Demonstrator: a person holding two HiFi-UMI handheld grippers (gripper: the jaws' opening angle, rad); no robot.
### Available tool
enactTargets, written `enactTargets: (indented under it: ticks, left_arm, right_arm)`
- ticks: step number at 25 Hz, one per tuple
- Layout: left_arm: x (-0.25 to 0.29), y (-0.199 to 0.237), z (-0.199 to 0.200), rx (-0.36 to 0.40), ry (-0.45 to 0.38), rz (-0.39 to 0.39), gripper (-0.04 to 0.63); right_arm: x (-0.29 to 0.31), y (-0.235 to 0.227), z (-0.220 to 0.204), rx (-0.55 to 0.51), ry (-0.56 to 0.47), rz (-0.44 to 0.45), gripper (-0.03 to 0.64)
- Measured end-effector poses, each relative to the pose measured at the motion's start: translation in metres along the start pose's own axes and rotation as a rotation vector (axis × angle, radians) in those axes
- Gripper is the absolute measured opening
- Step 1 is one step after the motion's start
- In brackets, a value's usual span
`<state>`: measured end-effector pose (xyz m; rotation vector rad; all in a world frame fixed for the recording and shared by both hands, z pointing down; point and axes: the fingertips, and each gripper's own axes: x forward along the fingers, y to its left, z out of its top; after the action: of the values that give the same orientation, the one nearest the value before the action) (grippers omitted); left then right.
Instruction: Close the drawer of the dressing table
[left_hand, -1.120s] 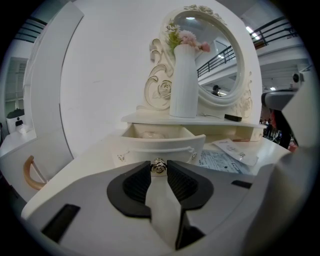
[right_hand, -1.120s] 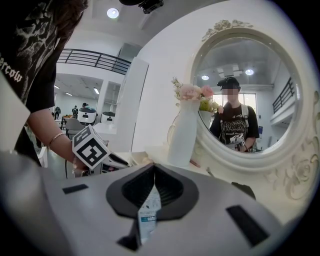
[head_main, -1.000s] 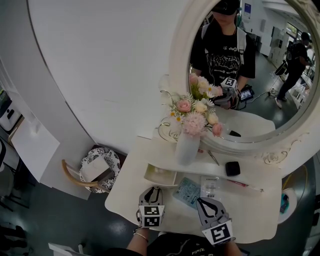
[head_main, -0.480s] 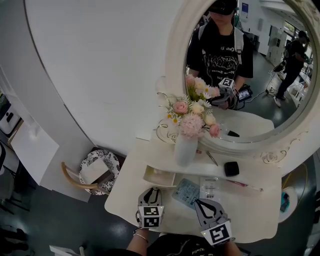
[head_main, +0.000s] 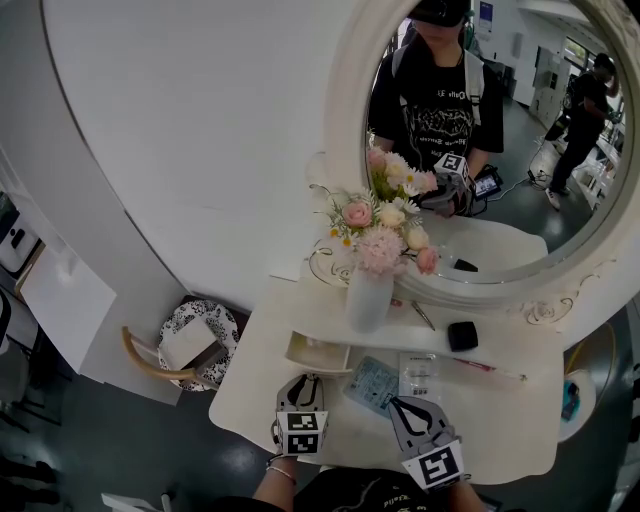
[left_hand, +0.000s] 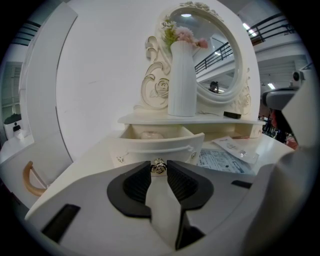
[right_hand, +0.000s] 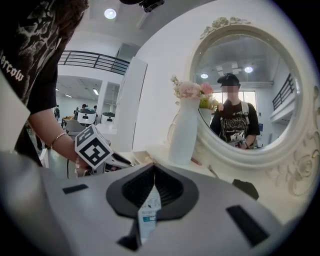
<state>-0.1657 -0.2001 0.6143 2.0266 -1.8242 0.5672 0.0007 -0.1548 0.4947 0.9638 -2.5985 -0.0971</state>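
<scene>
The white dressing table (head_main: 250, 395) has a small drawer (head_main: 318, 352) pulled out under its low shelf. Seen from the left gripper view, the drawer's curved front (left_hand: 160, 146) faces me, with something pale lying inside. Its small metal knob (left_hand: 159, 166) sits between the tips of my left gripper (left_hand: 159, 168), whose pads stand against either side of it. In the head view the left gripper (head_main: 306, 380) points at the drawer front. To its right, my right gripper (head_main: 400, 403) hovers over the tabletop; its tips (right_hand: 153, 167) meet and hold nothing.
A white vase of pink flowers (head_main: 368, 298) stands on the shelf beside the drawer, before the round mirror (head_main: 560, 285). Two flat packets (head_main: 376, 382) (head_main: 421, 375) lie ahead of the right gripper. A black case (head_main: 463, 336) sits on the shelf. A chair (head_main: 190, 345) stands on the floor, left.
Neither gripper nor the drawer has moved. Only the head view has drifted slightly.
</scene>
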Motion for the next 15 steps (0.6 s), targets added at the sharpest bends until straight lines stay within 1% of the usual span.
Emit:
enactTargets:
  ticks: [3,12,15]
  left_arm:
    - [-0.0018,-0.0001,0.0043,0.002,-0.004,0.000,0.107]
    - [0.0007,-0.0010,-0.0004,0.010,-0.001,-0.005,0.107]
    - [0.0011,-0.0003,-0.0009,0.016,-0.003,-0.003,0.107]
  right_arm:
    - [0.0008,-0.0001,0.0005,-0.001,-0.002,0.002,0.012]
    - [0.0002,-0.0004,-0.0004,0.008,0.001,0.001,0.012]
    - [0.0012,0.0003,-0.0013,0.004,-0.013,0.001,0.012]
